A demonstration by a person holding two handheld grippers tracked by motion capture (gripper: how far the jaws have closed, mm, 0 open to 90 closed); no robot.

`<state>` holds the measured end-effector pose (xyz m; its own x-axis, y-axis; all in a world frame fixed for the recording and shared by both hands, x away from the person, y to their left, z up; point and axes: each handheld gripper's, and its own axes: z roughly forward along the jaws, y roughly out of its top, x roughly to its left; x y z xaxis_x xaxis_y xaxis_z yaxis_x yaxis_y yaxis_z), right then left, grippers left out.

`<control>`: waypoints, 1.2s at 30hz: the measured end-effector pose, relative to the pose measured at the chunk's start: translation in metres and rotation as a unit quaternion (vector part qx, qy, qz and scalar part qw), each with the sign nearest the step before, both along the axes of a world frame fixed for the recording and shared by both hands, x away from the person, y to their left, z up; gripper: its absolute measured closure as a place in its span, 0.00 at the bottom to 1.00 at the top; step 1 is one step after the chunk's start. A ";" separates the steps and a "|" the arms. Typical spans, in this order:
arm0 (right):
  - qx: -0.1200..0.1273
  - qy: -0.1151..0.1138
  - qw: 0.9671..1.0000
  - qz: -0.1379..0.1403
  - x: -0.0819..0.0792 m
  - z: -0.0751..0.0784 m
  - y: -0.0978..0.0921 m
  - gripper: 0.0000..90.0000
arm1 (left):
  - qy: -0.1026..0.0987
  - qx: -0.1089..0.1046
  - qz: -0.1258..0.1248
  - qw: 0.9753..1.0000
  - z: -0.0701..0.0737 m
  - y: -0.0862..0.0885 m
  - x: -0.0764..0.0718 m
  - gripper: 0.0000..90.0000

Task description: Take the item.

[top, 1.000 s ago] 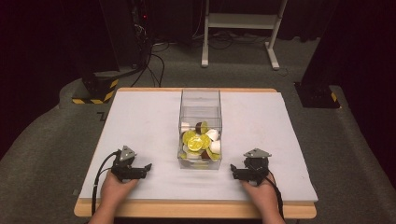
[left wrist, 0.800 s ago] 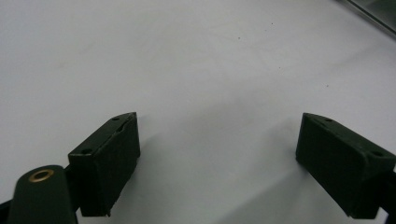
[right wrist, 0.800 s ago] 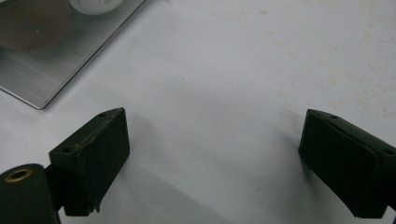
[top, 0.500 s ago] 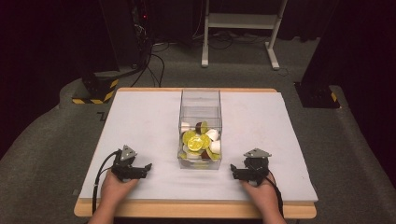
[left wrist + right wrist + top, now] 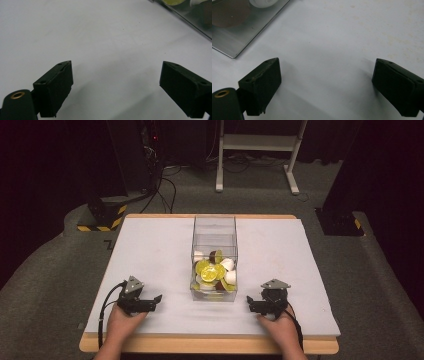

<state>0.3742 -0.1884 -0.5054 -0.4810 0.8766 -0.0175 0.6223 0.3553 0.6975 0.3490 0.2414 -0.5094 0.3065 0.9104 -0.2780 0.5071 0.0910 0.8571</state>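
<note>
A white metal stand [image 5: 260, 150] stood on the grey carpet [image 5: 50, 285] beyond the table. Black cables [image 5: 162, 190] trailed near a yellow-and-black striped base [image 5: 100, 220].

Brightly lit white counter [image 5: 150, 250] against a dim, dark room, soft jaw shadows below in both gripper views, clear box [image 5: 214, 257] corner blurred.

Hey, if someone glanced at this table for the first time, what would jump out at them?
The clear box at the middle of the white table, holding yellow, white and brown pieces. Then the left gripper and right gripper, both open and empty, resting near the front edge on either side of it.
</note>
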 end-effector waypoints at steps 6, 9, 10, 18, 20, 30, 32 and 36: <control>0.000 0.000 1.000 0.000 0.000 0.000 0.000 0.09 | 0.004 -0.009 -0.009 1.000 0.002 0.001 -0.003 0.14; 0.000 0.000 1.000 0.000 0.000 0.000 0.000 0.09 | 0.006 -0.015 -0.014 1.000 0.004 0.001 -0.004 0.15; 0.000 0.000 1.000 0.000 0.000 0.000 0.000 0.09 | 0.005 -0.015 -0.015 1.000 0.004 0.000 -0.004 0.15; 0.000 0.000 1.000 0.000 0.000 0.000 0.000 0.09 | 0.000 -0.021 -0.023 1.000 0.006 -0.005 -0.007 0.16; 0.000 0.000 1.000 0.000 0.000 0.000 0.000 0.09 | 0.000 -0.012 -0.030 0.999 0.007 -0.004 -0.007 0.16; 0.000 0.000 1.000 -0.001 0.000 0.000 0.000 0.09 | -0.006 -0.014 -0.037 0.999 0.011 -0.010 -0.010 0.17; 0.000 0.000 1.000 0.000 0.000 0.000 0.000 0.09 | -0.007 -0.016 -0.038 0.999 0.012 -0.011 -0.010 0.17; 0.000 0.000 1.000 0.000 0.000 0.000 0.000 0.09 | -0.010 -0.018 -0.042 0.999 0.015 -0.012 -0.012 0.17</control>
